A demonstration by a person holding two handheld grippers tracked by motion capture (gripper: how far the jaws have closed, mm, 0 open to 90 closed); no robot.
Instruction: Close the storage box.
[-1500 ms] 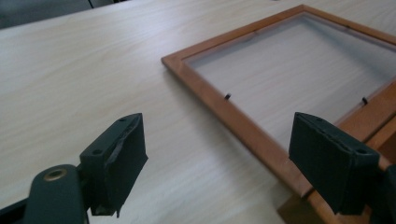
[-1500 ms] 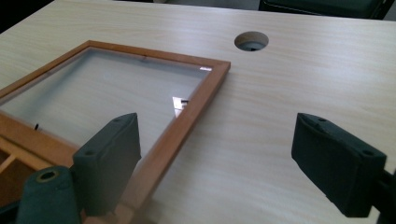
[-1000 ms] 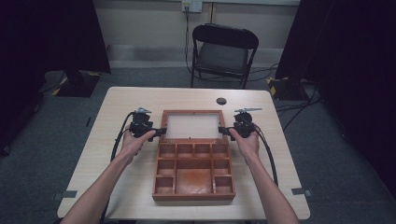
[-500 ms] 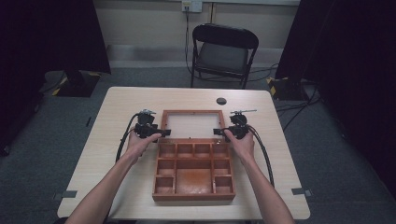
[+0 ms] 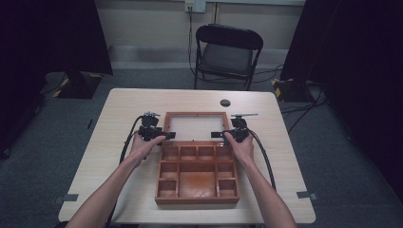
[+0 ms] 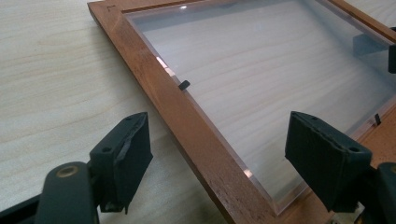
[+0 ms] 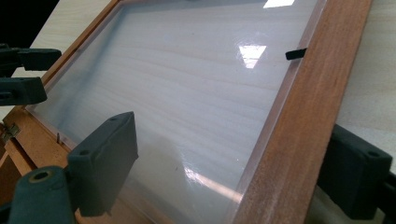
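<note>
Wooden box (image 5: 197, 173) sits mid-frame, its glazed lid (image 5: 195, 127) lying open flat behind. Left gripper (image 6: 219, 163) and right gripper (image 7: 233, 172) straddle the lid's side rails, jaws wide, holding nothing. Stiff frame; the pane looks fragile, so grip the wood.

1 box (image 5: 197, 175), 2 tongs (image 5: 167, 136) (image 5: 216, 135), 1 chair (image 5: 227, 52).

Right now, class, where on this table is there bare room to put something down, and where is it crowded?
Bare tabletop runs along the far edge beyond the lid, except the small black disc. Strips left and right of the wooden box are crossed by arms and cables. The middle is crowded: the left claw and right claw straddle the lid's side rails.
</note>
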